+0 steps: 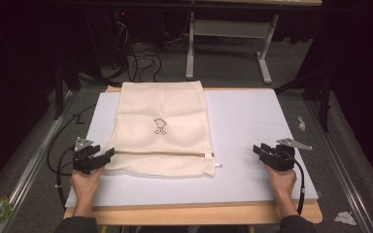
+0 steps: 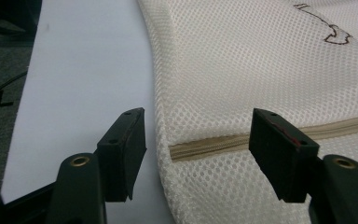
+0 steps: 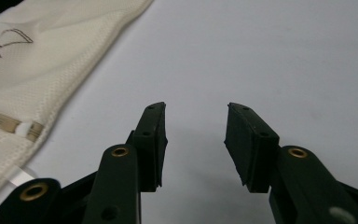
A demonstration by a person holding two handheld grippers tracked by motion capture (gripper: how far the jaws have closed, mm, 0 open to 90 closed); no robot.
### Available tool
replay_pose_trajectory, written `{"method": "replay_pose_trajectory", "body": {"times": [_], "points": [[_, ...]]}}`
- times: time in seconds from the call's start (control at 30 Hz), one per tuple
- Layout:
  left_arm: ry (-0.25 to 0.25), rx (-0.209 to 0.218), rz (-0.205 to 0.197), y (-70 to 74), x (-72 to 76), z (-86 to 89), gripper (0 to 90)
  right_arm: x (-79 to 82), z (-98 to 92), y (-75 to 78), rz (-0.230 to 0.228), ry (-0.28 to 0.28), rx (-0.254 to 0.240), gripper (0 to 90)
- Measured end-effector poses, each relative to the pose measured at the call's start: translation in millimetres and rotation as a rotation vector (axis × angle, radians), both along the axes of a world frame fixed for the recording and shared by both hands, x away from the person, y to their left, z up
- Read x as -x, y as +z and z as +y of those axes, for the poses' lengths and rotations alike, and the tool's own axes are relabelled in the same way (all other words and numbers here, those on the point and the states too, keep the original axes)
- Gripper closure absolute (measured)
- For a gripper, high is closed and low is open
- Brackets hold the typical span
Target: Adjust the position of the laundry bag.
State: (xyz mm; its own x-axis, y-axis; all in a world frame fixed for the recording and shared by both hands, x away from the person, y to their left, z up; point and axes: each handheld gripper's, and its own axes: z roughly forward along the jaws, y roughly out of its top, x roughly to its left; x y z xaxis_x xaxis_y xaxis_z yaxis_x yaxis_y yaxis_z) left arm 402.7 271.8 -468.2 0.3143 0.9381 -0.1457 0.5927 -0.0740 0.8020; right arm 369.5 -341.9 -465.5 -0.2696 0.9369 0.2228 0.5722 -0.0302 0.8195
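High view — left gripper (image 1: 108,155) spread at mesh bag (image 1: 162,127) edge.

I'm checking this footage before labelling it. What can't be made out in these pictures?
- Contents of the cream mesh laundry bag: hidden by its own fabric, all views.
- Small dark outline drawing: too small in the high view, cut off by the frame edge in both gripper views.
- White zipper pull: blurred, partly cut off in the right gripper view.

Bright overhead light on the white board (image 1: 252,126), dark surroundings, soft grainy focus.
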Motion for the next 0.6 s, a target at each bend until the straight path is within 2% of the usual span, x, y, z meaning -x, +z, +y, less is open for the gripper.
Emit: {"method": "replay_pose_trajectory", "body": {"times": [0.1, 0.2, 0.3, 0.33, 0.37, 0.47, 0.6], "points": [[0.004, 0.008, 0.003, 1.2, 0.7, 0.5, 35.3, -2.7, 7.9, 1.8, 0.016, 0.021, -0.015, 58.4], [0.001, -0.001, 0.032, 0.2, 0.5, -0.6, 34.4, -9.9, 26.2, 4.2, 0.061, 0.073, 0.002, 57.1], [0.004, -0.001, 0.044, -1.3, -0.7, -0.3, 34.2, -13.2, 34.0, 4.5, 0.067, 0.083, 0.007, 56.7], [0.003, 0.006, 0.048, -1.4, -1.2, -0.1, 34.1, -17.2, 39.4, 2.6, 0.087, 0.085, 0.005, 55.9], [0.004, 0.007, 0.047, -1.6, -1.9, -0.5, 34.1, -17.2, 39.4, 2.6, 0.087, 0.085, 0.005, 55.9], [-0.005, -0.007, 0.056, 0.0, -4.0, -2.8, 33.7, -21.2, 49.7, 1.3, 0.108, 0.119, 0.012, 55.6], [0.0, -0.005, 0.065, 2.5, -7.5, -6.3, 33.3, -23.8, 62.4, 3.5, 0.119, 0.153, 0.012, 55.5]]}}
